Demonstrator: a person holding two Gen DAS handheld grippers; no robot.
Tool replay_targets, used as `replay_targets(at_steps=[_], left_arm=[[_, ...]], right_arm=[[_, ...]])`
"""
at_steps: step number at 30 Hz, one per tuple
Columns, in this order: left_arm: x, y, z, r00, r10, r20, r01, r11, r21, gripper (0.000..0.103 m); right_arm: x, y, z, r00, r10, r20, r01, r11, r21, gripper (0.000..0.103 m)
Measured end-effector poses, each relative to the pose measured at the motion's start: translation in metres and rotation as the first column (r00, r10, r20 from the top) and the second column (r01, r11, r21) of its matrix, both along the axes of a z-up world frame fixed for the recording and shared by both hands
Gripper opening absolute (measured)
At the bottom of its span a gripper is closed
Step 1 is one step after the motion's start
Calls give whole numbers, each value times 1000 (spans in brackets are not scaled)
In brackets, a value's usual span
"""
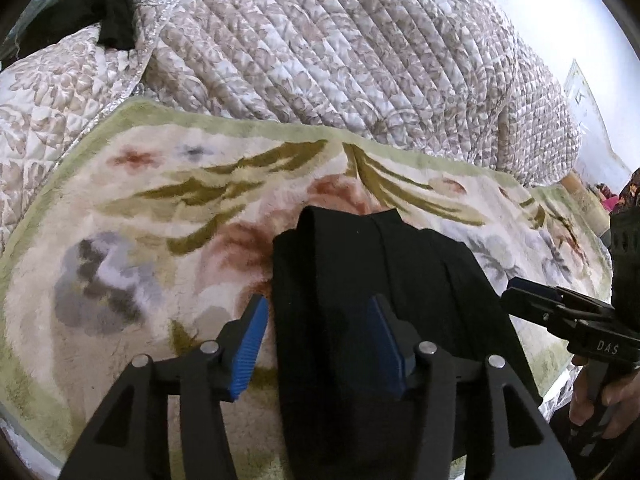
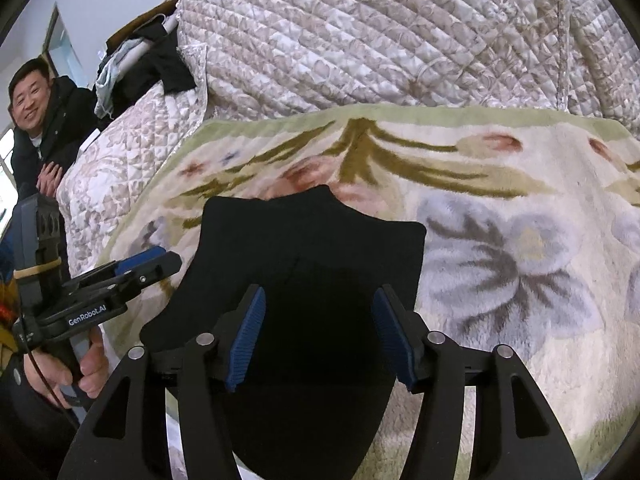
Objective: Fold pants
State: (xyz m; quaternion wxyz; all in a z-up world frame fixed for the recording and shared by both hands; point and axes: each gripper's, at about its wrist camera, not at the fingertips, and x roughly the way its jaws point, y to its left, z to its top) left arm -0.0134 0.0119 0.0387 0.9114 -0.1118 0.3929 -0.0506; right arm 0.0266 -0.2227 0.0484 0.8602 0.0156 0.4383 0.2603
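On the far left, a person in a dark jacket leans on the edge of the bed, beside a quilted bedspread with some dark clothing heaped at its corner. In front of that lies a flowered fleece blanket, and on it the black pants, already doubled into a compact, narrow bundle with its near end towards the cameras. The left claw hangs over the bundle's left edge, released, its blue pads apart and not pressing the cloth: one pad over the blanket, the other over the fabric. Further right, the right claw is poised above the middle of the bundle, also released, with nothing pinched between its jaws. Judging from this, a fold has just been laid down and let go, so the step in hand looks like the pause between folds, or the end of the job. If another fold is wanted, both claws would need to drop to the near end, pinch both layers together at the corners, and carry them evenly over towards the far edge.
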Motion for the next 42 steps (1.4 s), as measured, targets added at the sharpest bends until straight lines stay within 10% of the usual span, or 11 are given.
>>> replay_targets(at_steps=[34,42], left_arm=[[24,14,-40,998,-51,-30,42,969,-244,76],[5,21,-40,994,-73,-76,42,935,-352,53]], right_arm=[[18,-30,-47,980,-75,-185,119,963,243,59],[14,-33,-50,971,-45,-234,117,945,306,39]])
